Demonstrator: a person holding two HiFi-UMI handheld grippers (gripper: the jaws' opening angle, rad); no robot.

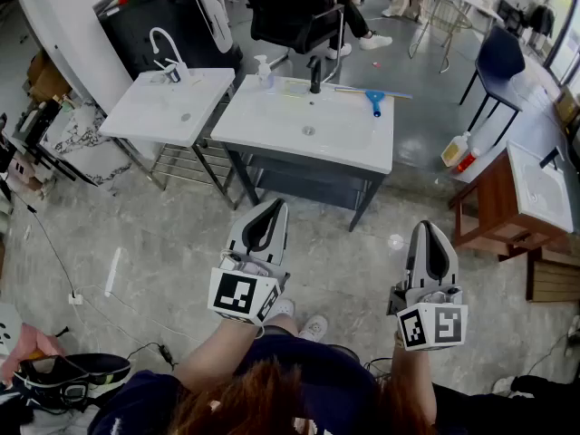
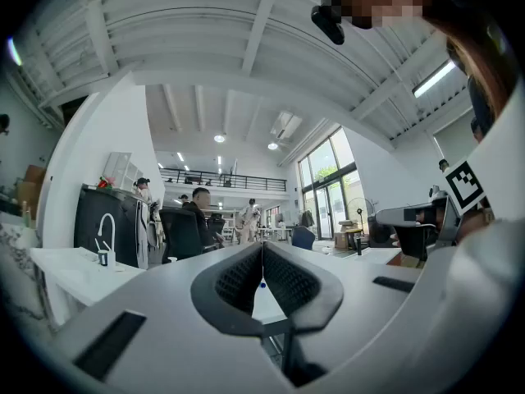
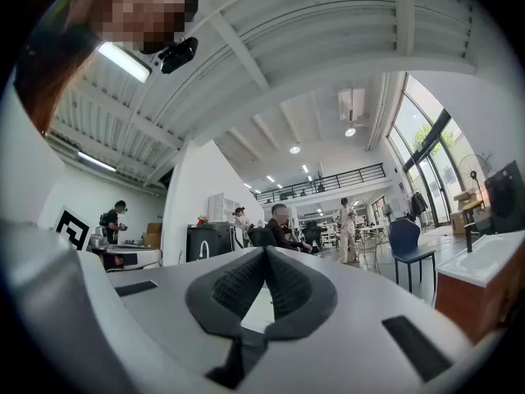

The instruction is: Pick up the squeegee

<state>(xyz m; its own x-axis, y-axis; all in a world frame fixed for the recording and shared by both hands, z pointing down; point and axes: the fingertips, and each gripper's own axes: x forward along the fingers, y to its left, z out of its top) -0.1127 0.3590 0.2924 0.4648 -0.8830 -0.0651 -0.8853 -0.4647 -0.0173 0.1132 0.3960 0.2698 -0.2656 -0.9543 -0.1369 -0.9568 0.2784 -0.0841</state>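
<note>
The squeegee (image 1: 373, 98), blue-headed with a long pale handle, lies at the back right of the nearer white sink top (image 1: 272, 125). My left gripper (image 1: 275, 205) is held well short of that sink, its jaws closed together with nothing between them. My right gripper (image 1: 428, 227) hangs to the right at about the same distance, also shut and empty. Both point level toward the sink. In the left gripper view the shut tips (image 2: 262, 246) frame a small blue spot beyond them. The right gripper (image 3: 264, 251) shows its tips meeting.
A second white sink (image 1: 168, 105) with a chrome tap stands left of the first. A black tap (image 1: 314, 73) and a soap bottle (image 1: 264, 69) sit on the nearer sink. A wooden cabinet (image 1: 512, 208) stands at the right, office chairs behind. Cables trail on the grey floor.
</note>
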